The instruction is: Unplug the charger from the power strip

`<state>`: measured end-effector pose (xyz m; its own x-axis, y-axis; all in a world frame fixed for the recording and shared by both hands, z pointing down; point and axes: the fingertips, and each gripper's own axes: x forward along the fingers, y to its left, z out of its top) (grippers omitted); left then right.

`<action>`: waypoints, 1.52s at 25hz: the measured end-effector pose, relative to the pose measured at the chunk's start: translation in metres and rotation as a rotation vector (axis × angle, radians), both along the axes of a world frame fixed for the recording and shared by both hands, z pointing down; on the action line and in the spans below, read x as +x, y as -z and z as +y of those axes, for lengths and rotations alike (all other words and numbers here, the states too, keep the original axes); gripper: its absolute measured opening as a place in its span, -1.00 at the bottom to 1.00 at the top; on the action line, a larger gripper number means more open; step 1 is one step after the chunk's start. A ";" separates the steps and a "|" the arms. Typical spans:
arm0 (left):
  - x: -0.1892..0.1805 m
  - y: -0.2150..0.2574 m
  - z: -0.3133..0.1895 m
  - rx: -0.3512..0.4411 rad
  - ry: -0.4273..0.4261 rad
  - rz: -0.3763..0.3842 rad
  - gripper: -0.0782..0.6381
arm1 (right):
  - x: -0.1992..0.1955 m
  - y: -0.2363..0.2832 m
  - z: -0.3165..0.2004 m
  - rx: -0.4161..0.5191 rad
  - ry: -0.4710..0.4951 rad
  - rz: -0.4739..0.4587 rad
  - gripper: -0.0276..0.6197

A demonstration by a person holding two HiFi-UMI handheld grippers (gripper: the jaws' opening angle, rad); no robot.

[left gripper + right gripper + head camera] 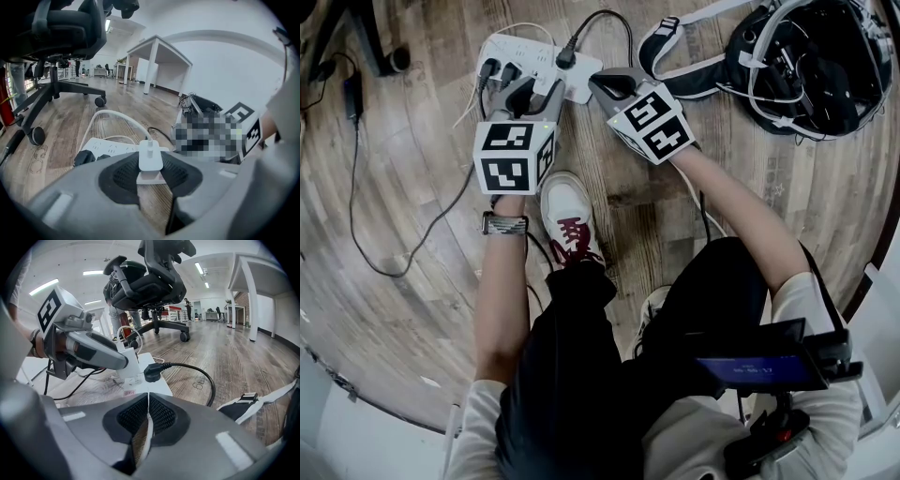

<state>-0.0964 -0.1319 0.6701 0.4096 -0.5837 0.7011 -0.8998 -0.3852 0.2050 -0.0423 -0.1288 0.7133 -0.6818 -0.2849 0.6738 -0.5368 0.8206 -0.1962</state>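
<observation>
We see a wooden floor (412,309), and beyond both pairs of fingers an office chair (150,282). A black bag (806,66) lies well off to the outer side of the right gripper (605,82). The white power strip (525,52) lies directly under the left gripper (534,89) and just ahead of the right fingertips, which we find pressed together with nothing between them, at the strip's near end. The left fingers are clamped on the white charger (150,157), one pad on each side. It stands upright between them, seated in the strip. A black plug (153,372) sits in the strip just beyond the right fingertips.
</observation>
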 end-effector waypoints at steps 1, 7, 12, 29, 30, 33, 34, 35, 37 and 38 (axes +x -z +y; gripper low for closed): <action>-0.001 0.000 0.000 0.003 0.002 -0.003 -0.39 | 0.000 0.000 0.000 0.002 0.000 -0.001 -0.89; -0.007 0.002 0.000 0.017 0.016 -0.013 -0.39 | 0.000 0.000 0.000 0.001 0.002 0.003 -0.89; -0.007 0.006 0.000 0.029 0.022 -0.013 -0.39 | 0.001 -0.001 0.000 -0.018 -0.005 0.006 -0.89; -0.025 0.059 -0.011 0.196 0.084 -0.029 -0.39 | -0.007 0.094 -0.028 0.247 -0.043 -0.113 -0.91; -0.026 0.065 -0.012 0.215 0.088 -0.031 -0.39 | -0.006 0.106 -0.032 0.274 -0.054 -0.137 -0.91; -0.027 0.079 -0.016 0.268 0.107 -0.044 -0.39 | 0.001 0.140 -0.042 0.344 -0.098 -0.201 -0.92; -0.027 0.083 -0.017 0.285 0.112 -0.050 -0.39 | 0.004 0.149 -0.044 0.363 -0.113 -0.215 -0.92; -0.026 0.087 -0.018 0.303 0.115 -0.056 -0.39 | 0.008 0.157 -0.047 0.382 -0.127 -0.227 -0.92; -0.024 0.096 -0.019 0.340 0.119 -0.066 -0.39 | 0.013 0.169 -0.049 0.417 -0.146 -0.242 -0.92; -0.024 0.101 -0.019 0.357 0.121 -0.068 -0.39 | 0.015 0.174 -0.050 0.432 -0.153 -0.247 -0.92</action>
